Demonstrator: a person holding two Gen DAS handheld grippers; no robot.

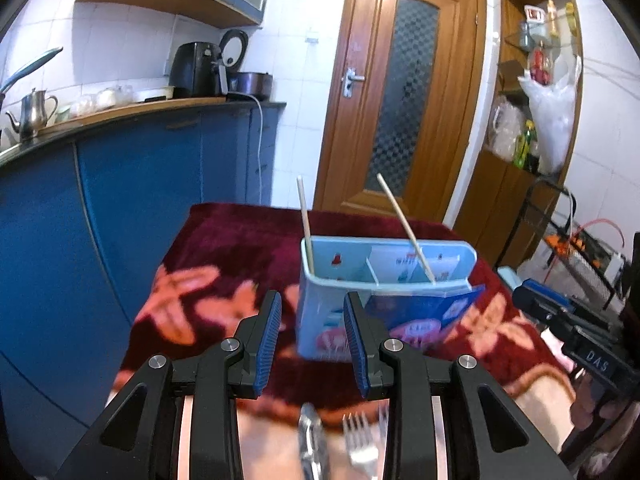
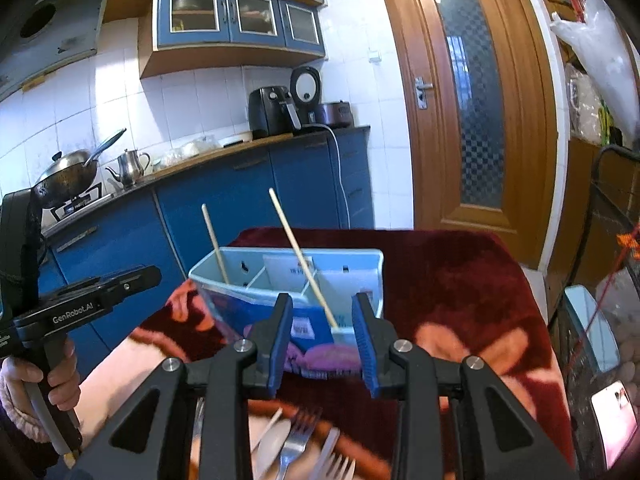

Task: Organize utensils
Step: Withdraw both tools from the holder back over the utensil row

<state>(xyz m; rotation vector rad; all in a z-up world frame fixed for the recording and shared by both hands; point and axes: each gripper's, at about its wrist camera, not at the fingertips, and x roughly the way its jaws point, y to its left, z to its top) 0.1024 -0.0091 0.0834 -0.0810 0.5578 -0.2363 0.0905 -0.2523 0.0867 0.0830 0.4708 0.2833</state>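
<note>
Bench under a dark red floral plush cloth (image 1: 240, 248). On it, upright, a light blue plastic utensil caddy with inner dividers (image 1: 384, 276). One thin wooden chopstick (image 1: 304, 220) stands in its left compartment; a second (image 1: 404, 228) leans in the right one. Loose metal cutlery lies at the near edge: forks (image 2: 296, 436), a pale spoon (image 2: 276, 444), possibly a knife, blurred.

Risks, as judged: the caddy looks light and tall, so a nudge from either gripper could tip it; the leaning chopstick could be knocked out when cutlery goes in; flat cutlery on soft cloth may slip from the pads.

Left gripper (image 1: 312, 340): jaws parted wide, empty, touching nothing. Right gripper (image 2: 322, 344): likewise released, holding nothing, poised above the cutlery.
</note>
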